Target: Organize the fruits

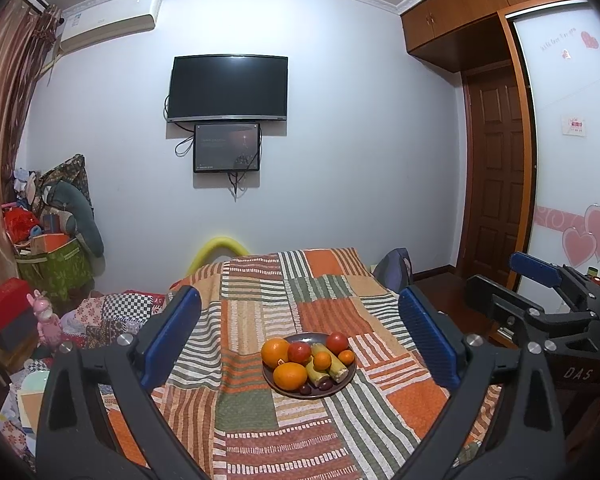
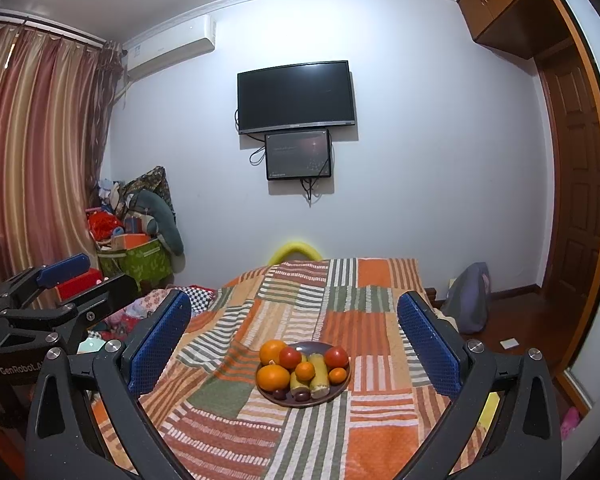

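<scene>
A dark plate (image 1: 350, 376) (image 2: 342, 390) sits on a patchwork cloth. It holds two big oranges (image 1: 290, 375) (image 2: 273, 376), two red tomatoes (image 1: 337, 343) (image 2: 336, 357), two small mandarins (image 1: 322, 360) (image 2: 305, 371), two yellow-green stalk pieces (image 1: 332, 366) (image 2: 319, 376) and dark dates (image 1: 305, 389) (image 2: 301, 395). My left gripper (image 1: 300, 340) is open and empty, held above and short of the plate. My right gripper (image 2: 294, 344) is open and empty, also short of the plate. Each gripper shows at the edge of the other's view (image 1: 540, 280) (image 2: 64, 276).
The patchwork cloth (image 1: 260, 420) (image 2: 380, 420) covers a table or bed. Boxes, bags and toys (image 1: 48, 256) pile up at the left by the curtain. A grey bag (image 2: 470, 296) lies on the floor at the right. A TV (image 1: 228, 88) hangs on the far wall.
</scene>
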Motion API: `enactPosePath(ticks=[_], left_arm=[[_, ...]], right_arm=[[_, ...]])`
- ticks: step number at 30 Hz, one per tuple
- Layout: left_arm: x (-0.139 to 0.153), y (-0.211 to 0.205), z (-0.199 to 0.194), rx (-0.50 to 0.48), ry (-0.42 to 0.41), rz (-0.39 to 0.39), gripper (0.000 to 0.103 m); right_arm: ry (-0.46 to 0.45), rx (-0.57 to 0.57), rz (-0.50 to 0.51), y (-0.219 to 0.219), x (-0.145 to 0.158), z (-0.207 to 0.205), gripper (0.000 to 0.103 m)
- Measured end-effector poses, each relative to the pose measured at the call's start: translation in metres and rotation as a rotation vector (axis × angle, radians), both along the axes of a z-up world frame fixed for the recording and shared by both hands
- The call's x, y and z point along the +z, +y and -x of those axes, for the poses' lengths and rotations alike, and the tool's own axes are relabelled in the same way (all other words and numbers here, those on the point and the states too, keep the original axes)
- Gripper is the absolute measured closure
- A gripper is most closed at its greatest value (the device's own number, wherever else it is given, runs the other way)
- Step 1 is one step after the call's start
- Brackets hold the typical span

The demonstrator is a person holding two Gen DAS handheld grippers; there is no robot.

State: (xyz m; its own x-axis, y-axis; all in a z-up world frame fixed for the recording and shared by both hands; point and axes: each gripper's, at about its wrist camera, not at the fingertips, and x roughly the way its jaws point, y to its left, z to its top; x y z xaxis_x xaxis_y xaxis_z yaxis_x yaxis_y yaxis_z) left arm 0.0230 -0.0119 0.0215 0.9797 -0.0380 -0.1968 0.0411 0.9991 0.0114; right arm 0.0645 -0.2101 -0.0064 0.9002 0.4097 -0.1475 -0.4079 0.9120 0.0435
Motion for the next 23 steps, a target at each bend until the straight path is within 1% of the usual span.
enactPosePath(ticks=[4,23], left_arm=[[-0.0003,0.0020,-0.0020,-0.002,0.004,0.006,0.000],[-0.0036,0.0050,-0.0089,-0.020,0.025,0.026,0.000]], right_arm=[[-0.002,0.000,0.001,0.0003,0.0004,0.0006,0.000],[0.003,-0.008,0.018,0.0002,-0.0007,-0.0032,0.000]])
